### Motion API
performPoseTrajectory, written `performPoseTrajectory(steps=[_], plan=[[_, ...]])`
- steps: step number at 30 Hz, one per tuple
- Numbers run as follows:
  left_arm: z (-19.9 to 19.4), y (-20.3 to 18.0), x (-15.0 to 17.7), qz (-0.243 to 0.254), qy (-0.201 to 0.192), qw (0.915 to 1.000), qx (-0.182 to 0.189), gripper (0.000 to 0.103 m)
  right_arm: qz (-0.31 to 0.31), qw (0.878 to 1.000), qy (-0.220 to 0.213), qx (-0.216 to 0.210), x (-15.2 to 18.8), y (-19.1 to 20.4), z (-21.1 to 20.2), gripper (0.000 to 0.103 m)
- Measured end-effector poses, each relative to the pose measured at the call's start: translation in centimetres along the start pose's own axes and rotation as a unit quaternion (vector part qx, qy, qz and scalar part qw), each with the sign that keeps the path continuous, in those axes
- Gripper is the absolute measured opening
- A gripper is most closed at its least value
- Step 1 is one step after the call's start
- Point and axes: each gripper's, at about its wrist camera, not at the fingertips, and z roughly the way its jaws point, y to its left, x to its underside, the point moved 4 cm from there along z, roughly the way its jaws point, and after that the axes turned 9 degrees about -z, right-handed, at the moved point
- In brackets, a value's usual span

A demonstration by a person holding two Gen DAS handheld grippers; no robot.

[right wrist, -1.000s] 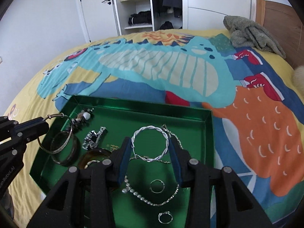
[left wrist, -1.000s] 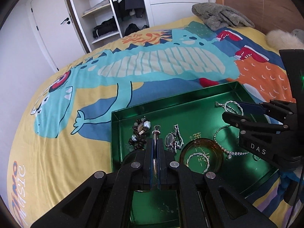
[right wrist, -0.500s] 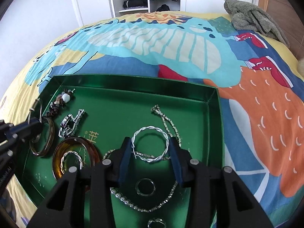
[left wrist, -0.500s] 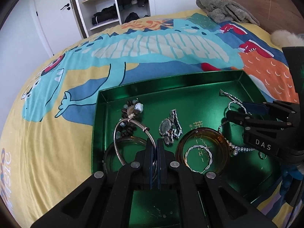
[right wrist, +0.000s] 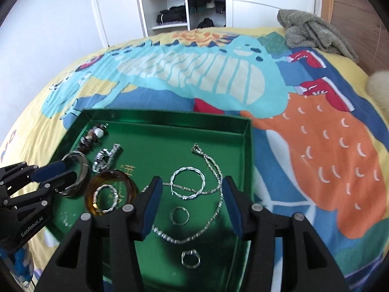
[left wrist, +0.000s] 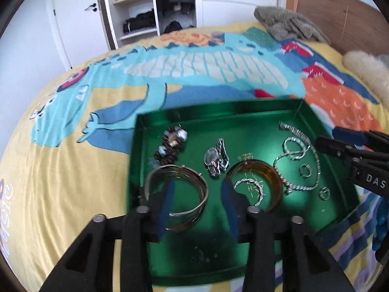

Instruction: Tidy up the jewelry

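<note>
A green tray (left wrist: 243,119) sits on a bed covered by a dinosaur-print bedspread (left wrist: 189,68), and all the jewelry lies inside it. The left gripper (left wrist: 195,200) hovers over the tray's near-left corner with its jaws wide apart and nothing between the pads; a stack of thin metal bangles (left wrist: 180,194) lies on the tray floor just beyond and partly behind its left finger (left wrist: 166,200). At 12 o'clock from those bangles lies a dark beaded bracelet (left wrist: 171,147), and at 2 o'clock a silver watch (left wrist: 216,158). At 3 o'clock from the bangles lies an amber bangle (left wrist: 272,177) with a twisted silver ring-shaped bracelet (left wrist: 250,188) lying inside it.

The right gripper (right wrist: 189,203) is over the tray's right half, jaws also spread wide and holding nothing. Between its fingers, on the tray floor, lie a twisted silver hoop (right wrist: 187,182) and, at 6 o'clock from it, a plain ring (right wrist: 179,215). A silver chain necklace (right wrist: 211,170) loops around both, running from 12 o'clock down past the right finger. Nearer the camera lies another small ring (right wrist: 190,259).

A grey towel (right wrist: 313,34) lies bunched at the far right of the bed.
</note>
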Motion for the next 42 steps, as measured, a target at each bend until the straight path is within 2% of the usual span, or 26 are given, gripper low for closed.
performPoseTrajectory(steps=[3, 4, 9, 10, 15, 17, 20, 28, 31, 36, 42], plan=[[-4.0, 1.1, -0.1, -0.009, -0.028, 0.9996, -0.001, 0.05, 0.0, 1.0, -0.021, -0.002, 0.2, 0.2, -3.7, 0.05], [-5.4, 1.5, 0.1, -0.013, -0.037, 0.9992, -0.001, 0.058, -0.001, 1.0, -0.028, -0.003, 0.4, 0.4, -5.1, 0.05], [-13.5, 3.5, 2.2, -0.028, -0.087, 0.9958, -0.004, 0.072, -0.016, 0.998, -0.069, -0.005, 1.7, 2.0, -12.8, 0.053], [-15.2, 3.7, 2.8, -0.032, -0.096, 0.9948, -0.003, 0.076, -0.02, 0.997, -0.077, -0.006, 2.1, 2.6, -14.4, 0.053], [-21.9, 4.9, 7.0, -0.048, -0.138, 0.9892, 0.0, 0.082, -0.036, 0.994, -0.105, -0.01, 4.7, 5.3, -20.6, 0.055], [-24.1, 5.3, 8.8, -0.059, -0.159, 0.9855, -0.011, 0.092, -0.044, 0.992, -0.114, -0.009, 6.1, 6.5, -22.8, 0.055], [-26.7, 5.8, 11.7, -0.075, -0.181, 0.9802, -0.024, 0.101, -0.052, 0.991, -0.12, -0.005, 8.3, 8.1, -25.3, 0.056], [-30.5, 6.4, 18.5, -0.078, -0.176, 0.9789, -0.07, 0.101, -0.034, 0.99, -0.135, -0.016, 15.3, 11.4, -29.7, 0.06], [-32.4, 6.2, 20.6, -0.083, -0.185, 0.9754, -0.085, 0.102, -0.029, 0.989, -0.142, -0.01, 17.4, 12.1, -31.1, 0.061], [-34.3, 5.1, 22.5, -0.088, -0.194, 0.9727, -0.091, 0.103, -0.038, 0.988, -0.152, 0.004, 19.7, 13.4, -33.1, 0.066], [-35.1, 3.3, 24.3, -0.075, -0.192, 0.9734, -0.099, 0.103, -0.046, 0.986, -0.16, 0.014, 21.6, 14.5, -34.9, 0.066]])
